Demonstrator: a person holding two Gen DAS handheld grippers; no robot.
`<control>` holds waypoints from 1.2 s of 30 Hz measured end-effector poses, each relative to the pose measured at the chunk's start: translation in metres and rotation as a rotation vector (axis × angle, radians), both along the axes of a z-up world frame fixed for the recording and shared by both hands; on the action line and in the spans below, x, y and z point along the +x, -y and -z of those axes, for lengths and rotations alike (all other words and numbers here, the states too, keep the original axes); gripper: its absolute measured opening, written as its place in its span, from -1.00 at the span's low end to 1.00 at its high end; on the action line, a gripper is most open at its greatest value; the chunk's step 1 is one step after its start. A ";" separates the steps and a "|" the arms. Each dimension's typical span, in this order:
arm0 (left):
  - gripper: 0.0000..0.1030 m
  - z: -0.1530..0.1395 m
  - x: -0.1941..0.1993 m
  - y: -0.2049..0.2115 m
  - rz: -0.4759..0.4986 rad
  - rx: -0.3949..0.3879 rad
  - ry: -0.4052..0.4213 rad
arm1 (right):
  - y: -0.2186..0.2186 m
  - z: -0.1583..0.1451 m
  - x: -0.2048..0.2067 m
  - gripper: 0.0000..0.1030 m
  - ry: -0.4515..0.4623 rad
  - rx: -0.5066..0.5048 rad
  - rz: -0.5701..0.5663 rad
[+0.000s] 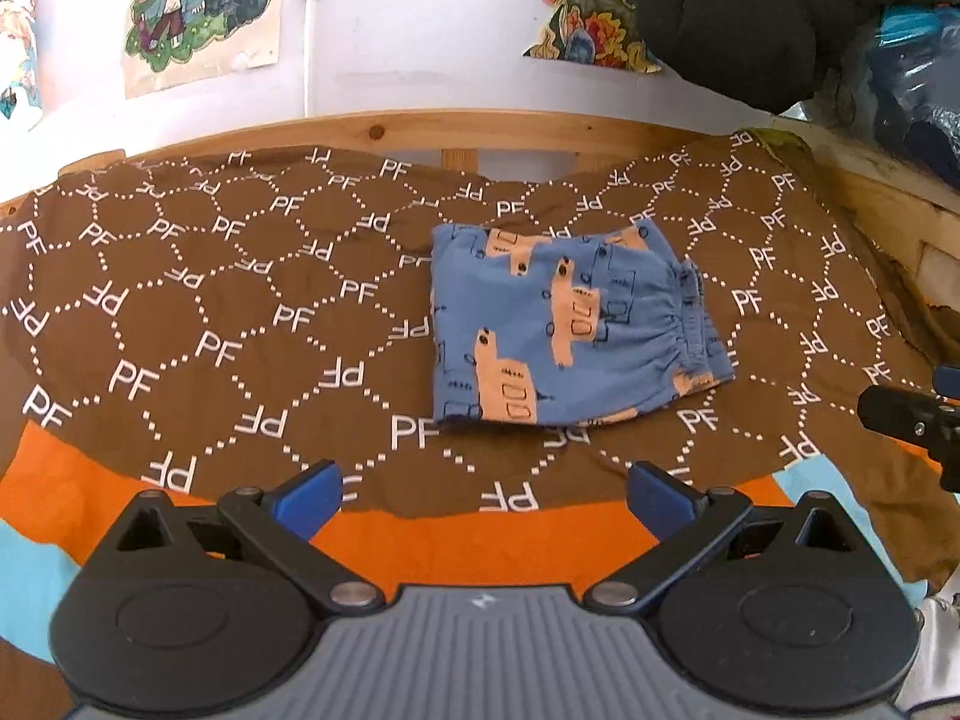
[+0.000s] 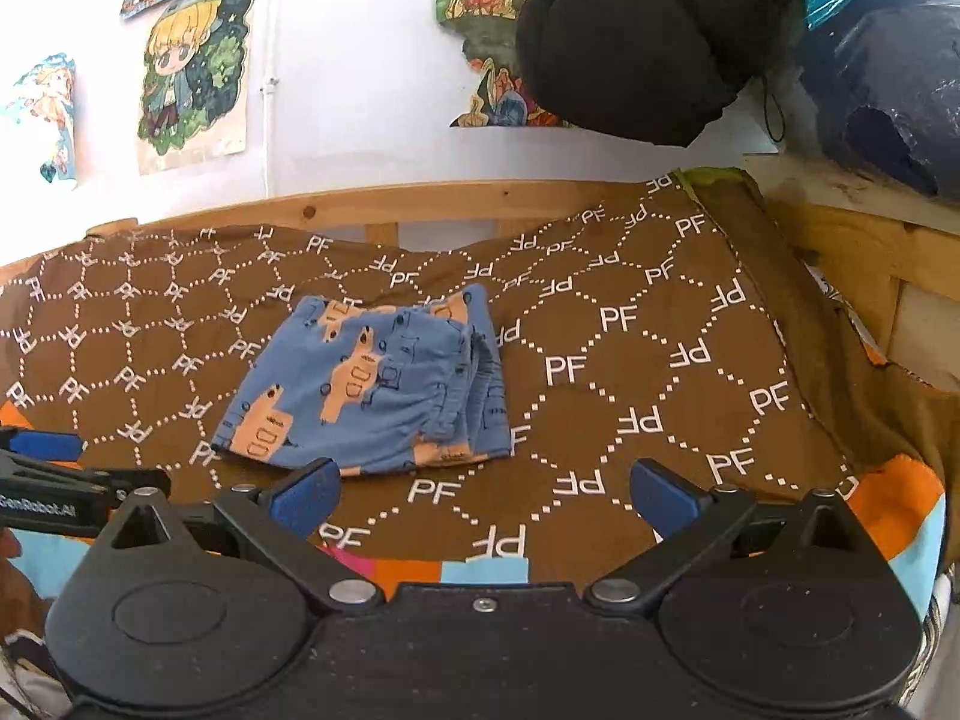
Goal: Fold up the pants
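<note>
Folded blue pants (image 2: 372, 390) lie on the brown sheet (image 2: 630, 360); right tool (image 2: 485, 495) hovers near, fingers spread, empty.

We note soft matt cloth pants (image 1: 564, 324), a matt woven brown sheet (image 1: 240, 300), a smooth pine bed frame (image 1: 420, 129), paper posters (image 1: 201, 6), and matt black plastic tongs with blue pads (image 1: 312, 498)

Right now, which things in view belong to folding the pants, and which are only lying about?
For the job:
- blue pants, already folded small
- left gripper, open
- right gripper, open
- brown cloth beneath the pants

Lying about:
- black garment
- wall pictures
- blue bag
</note>
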State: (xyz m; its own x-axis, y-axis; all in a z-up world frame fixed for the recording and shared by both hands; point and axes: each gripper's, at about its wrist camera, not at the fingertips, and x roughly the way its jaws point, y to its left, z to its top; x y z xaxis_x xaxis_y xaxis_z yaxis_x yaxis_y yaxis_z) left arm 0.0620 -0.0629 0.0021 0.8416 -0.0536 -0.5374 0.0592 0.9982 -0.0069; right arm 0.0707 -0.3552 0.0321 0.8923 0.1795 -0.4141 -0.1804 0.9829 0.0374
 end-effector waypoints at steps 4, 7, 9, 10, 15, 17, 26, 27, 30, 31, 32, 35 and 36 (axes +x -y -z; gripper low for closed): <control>1.00 0.005 -0.001 -0.002 -0.002 0.008 -0.014 | 0.003 0.010 0.004 0.99 -0.037 0.016 0.006; 1.00 0.007 -0.001 -0.002 -0.004 0.007 -0.023 | 0.003 0.015 0.004 0.99 -0.052 0.020 0.008; 1.00 0.008 -0.001 -0.003 -0.003 0.007 -0.026 | 0.002 0.015 0.005 0.99 -0.054 0.019 0.002; 1.00 0.008 -0.001 -0.002 -0.003 0.008 -0.025 | 0.001 0.016 0.004 0.99 -0.055 0.017 -0.002; 1.00 0.007 -0.002 -0.003 -0.004 0.010 -0.024 | 0.001 0.016 0.004 0.99 -0.056 0.014 -0.004; 0.99 0.007 -0.002 -0.003 -0.004 0.007 -0.024 | 0.001 0.016 0.004 0.99 -0.055 0.013 -0.004; 0.99 0.006 -0.002 -0.002 -0.002 0.008 -0.019 | 0.002 0.016 0.004 0.99 -0.054 0.016 0.002; 0.99 0.006 -0.002 -0.002 -0.002 0.008 -0.020 | 0.002 0.016 0.004 0.99 -0.054 0.016 0.002; 1.00 0.006 -0.002 -0.003 -0.002 0.008 -0.020 | 0.002 0.016 0.004 0.99 -0.055 0.016 0.002; 1.00 0.006 -0.002 -0.003 -0.002 0.008 -0.020 | 0.002 0.016 0.004 0.99 -0.055 0.016 0.002; 1.00 0.006 -0.002 -0.003 -0.002 0.008 -0.019 | 0.002 0.016 0.004 0.99 -0.054 0.016 0.002; 1.00 0.006 -0.002 -0.003 -0.002 0.008 -0.020 | 0.002 0.016 0.004 0.99 -0.055 0.016 0.002; 1.00 0.005 -0.002 -0.003 -0.002 0.008 -0.020 | 0.002 0.016 0.004 0.99 -0.055 0.016 0.002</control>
State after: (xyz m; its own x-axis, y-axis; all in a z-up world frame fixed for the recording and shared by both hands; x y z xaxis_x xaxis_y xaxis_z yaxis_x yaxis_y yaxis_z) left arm 0.0596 -0.0600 -0.0032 0.8307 -0.0474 -0.5546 0.0568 0.9984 -0.0003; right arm 0.0745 -0.3573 0.0158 0.8687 0.1849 -0.4596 -0.1759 0.9824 0.0628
